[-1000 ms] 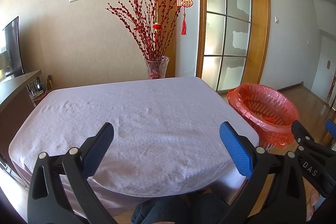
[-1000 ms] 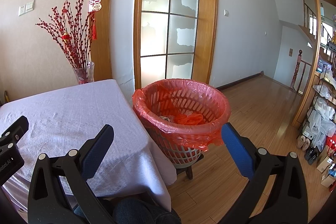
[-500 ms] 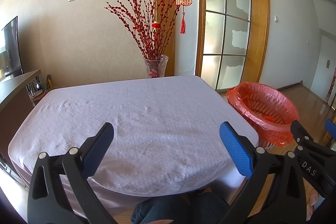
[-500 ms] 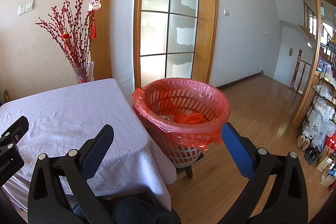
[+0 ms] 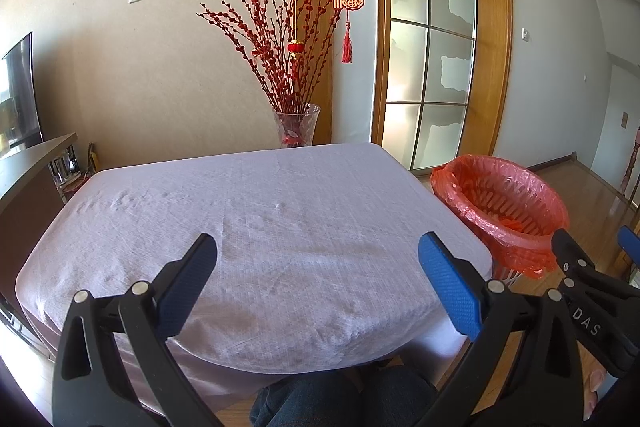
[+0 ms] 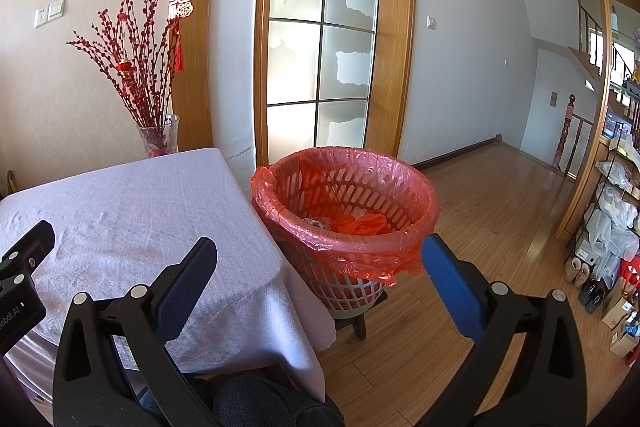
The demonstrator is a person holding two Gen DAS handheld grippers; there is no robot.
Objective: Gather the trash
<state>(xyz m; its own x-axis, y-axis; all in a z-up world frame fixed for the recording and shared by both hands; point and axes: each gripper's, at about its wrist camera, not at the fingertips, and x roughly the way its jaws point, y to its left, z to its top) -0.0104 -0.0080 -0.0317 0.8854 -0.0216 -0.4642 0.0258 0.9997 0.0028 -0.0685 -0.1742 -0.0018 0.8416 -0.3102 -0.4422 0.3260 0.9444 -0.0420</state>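
Claws (image 5: 318,269) (image 6: 319,269) both wide open, empty (bin (image 6: 352,227) beside table (image 5: 256,227), vase (image 5: 295,125) behind)

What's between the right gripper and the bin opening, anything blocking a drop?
Nothing visible. The right gripper is open and empty, and the red-lined bin sits just ahead beside the table, its mouth uncovered with some trash already inside. The table's corner lies to the left of that line, not across it.
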